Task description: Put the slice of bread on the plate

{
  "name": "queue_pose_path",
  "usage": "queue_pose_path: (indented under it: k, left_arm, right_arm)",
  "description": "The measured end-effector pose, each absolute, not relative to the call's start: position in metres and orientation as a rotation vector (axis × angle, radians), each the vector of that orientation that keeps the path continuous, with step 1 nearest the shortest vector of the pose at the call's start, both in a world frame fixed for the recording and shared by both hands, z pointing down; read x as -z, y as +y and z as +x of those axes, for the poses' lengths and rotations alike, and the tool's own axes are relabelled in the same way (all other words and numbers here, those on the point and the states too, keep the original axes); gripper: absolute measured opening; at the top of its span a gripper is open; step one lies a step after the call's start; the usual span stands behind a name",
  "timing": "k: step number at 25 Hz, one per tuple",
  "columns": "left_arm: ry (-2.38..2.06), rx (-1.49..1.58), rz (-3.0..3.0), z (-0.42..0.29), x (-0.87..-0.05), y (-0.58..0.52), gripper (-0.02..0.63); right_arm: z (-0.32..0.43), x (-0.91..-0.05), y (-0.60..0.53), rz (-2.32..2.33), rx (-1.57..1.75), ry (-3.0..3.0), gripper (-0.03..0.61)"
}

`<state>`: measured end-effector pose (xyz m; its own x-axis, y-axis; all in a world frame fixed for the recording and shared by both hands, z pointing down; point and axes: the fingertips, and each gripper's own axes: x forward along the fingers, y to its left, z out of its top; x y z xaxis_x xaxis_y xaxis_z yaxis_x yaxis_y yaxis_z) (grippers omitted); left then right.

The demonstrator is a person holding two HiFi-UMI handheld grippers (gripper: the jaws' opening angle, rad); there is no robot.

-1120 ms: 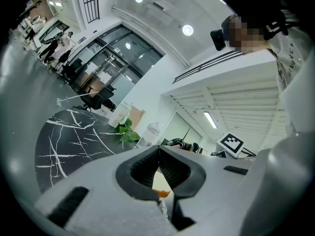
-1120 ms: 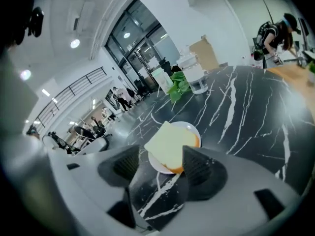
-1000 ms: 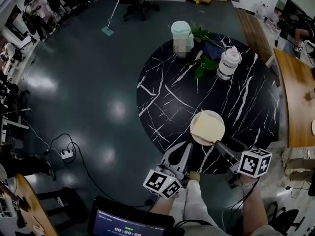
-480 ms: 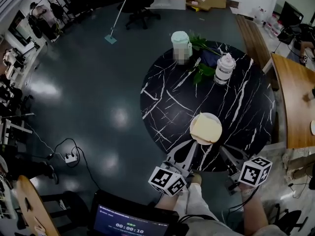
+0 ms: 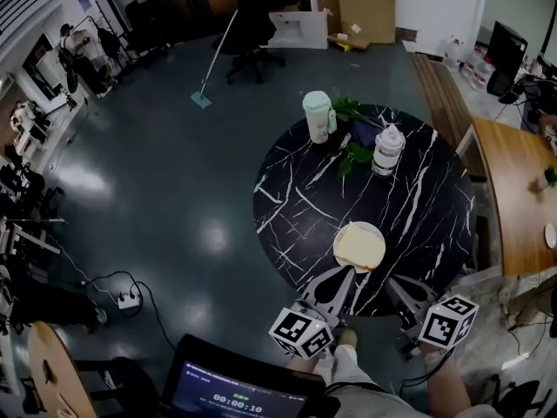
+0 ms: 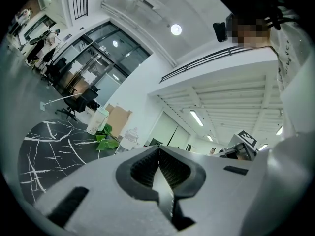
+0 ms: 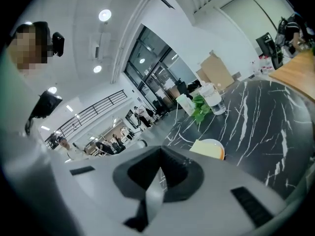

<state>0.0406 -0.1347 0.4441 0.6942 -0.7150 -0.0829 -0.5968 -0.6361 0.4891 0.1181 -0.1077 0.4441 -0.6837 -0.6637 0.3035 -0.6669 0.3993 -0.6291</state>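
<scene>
A pale slice of bread (image 5: pixel 359 246) lies flat on the small white plate (image 5: pixel 375 231) near the front of the round black marble table (image 5: pixel 296 198). The right gripper view shows the bread (image 7: pixel 204 149) and the plate (image 7: pixel 220 146) just beyond the jaws. My left gripper (image 5: pixel 342 273) sits at the table's near edge, left of the plate, jaws shut and empty (image 6: pixel 158 151). My right gripper (image 5: pixel 391 284) hangs at the near edge, right of the plate, apart from it. It is shut with nothing between its jaws (image 7: pixel 160 154).
At the table's far side stand a green-lidded cup (image 5: pixel 317 116), a leafy plant (image 5: pixel 352 134) and a clear lidded jar (image 5: pixel 386 149). A wooden table (image 5: pixel 513 190) is close on the right. A screen (image 5: pixel 235 392) is below the grippers.
Both grippers have drawn back from the plate toward the table's near edge. The right gripper's tip, earlier at the plate's rim, is now clear of it. The bread stays on the plate.
</scene>
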Motion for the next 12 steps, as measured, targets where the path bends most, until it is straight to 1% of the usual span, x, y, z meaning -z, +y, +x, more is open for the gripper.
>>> queue_pose_path:
  k: [12]
  left_arm:
    - [-0.997, 0.387, 2.53, 0.046, -0.418, -0.132, 0.008]
  right_arm:
    - [0.114, -0.408, -0.1, 1.251, -1.07, -2.708, 0.009]
